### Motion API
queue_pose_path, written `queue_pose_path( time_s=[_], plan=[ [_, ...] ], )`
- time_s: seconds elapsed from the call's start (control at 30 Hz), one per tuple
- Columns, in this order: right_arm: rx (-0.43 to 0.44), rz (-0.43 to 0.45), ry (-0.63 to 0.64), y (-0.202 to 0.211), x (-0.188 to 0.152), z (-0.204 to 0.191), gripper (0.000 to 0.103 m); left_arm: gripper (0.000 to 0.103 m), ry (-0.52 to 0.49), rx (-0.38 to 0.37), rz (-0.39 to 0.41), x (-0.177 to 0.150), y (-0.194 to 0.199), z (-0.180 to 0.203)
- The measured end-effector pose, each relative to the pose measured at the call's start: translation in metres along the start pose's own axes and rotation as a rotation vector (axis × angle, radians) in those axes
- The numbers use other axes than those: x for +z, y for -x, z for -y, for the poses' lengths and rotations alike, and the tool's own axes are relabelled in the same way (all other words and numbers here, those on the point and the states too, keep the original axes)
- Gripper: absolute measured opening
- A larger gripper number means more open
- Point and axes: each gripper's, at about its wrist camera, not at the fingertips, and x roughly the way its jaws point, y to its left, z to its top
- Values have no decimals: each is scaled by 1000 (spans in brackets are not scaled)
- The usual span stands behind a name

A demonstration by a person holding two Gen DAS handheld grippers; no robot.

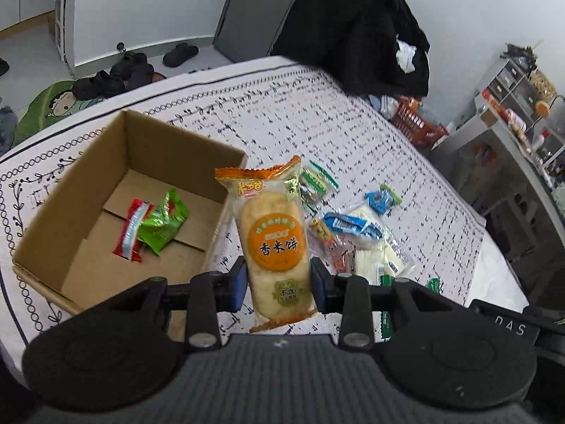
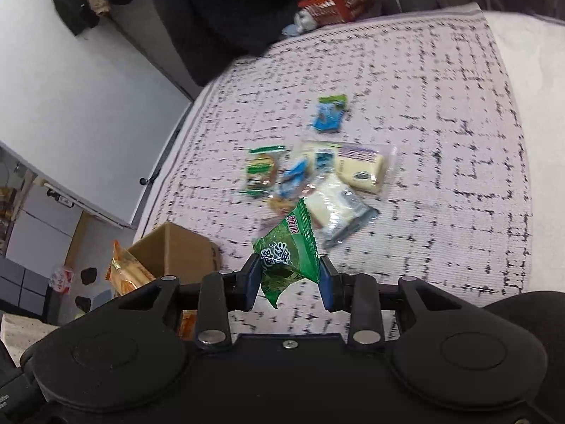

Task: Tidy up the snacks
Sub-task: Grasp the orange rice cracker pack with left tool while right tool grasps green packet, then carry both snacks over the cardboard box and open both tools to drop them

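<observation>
Crinkly plastic film is what both grippers are dealing with. Nearest in the left wrist view, the left gripper [image 1: 279,282] is clamped on a rice cracker pack [image 1: 273,243] by its lower sides, holding it upright above the patterned cloth [image 1: 317,123], just beside the cardboard box [image 1: 63,208]. The pack looks light, but the crackers inside would probably snap if pinched hard, so a grip on the flat sides seems sound (the sealed end would be gentler but floppier).

Close in on the other side, the right gripper [image 2: 287,277] has its pads pressed against a green packet [image 2: 287,251], which hangs tilted between them with one corner pointing down. It is soft and puffy, likely slippery, and may twist in the hold; this view is blurred, so how firmly it sits I cannot judge.

Further out, the box lies open with a red packet [image 1: 130,233] and a second green packet [image 1: 162,224] touching on its floor. Right of the cracker pack, a loose pile of snacks [image 1: 356,233] rests on the cloth, some overlapping, with a small blue packet [image 1: 381,199] just apart from it. These are thin wrappers, best taken at a free edge.

Beyond the bed, a dark garment [image 1: 360,28] hangs, and shoes [image 1: 130,67] sit on the floor.
</observation>
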Motion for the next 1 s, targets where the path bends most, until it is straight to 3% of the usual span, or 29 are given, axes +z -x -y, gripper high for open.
queue_pose_path(
  time_s=[0.47, 0.83, 1.0],
  plan=[
    [40, 33, 83, 2, -14, -68, 33, 36, 69, -50, 105, 25, 25, -39],
    [63, 22, 109, -15, -25, -107, 34, 36, 110, -52, 153, 39, 27, -72],
    [69, 18, 111, -26, -28, -123, 34, 36, 145, -57, 135, 42, 20, -86]
  ],
)
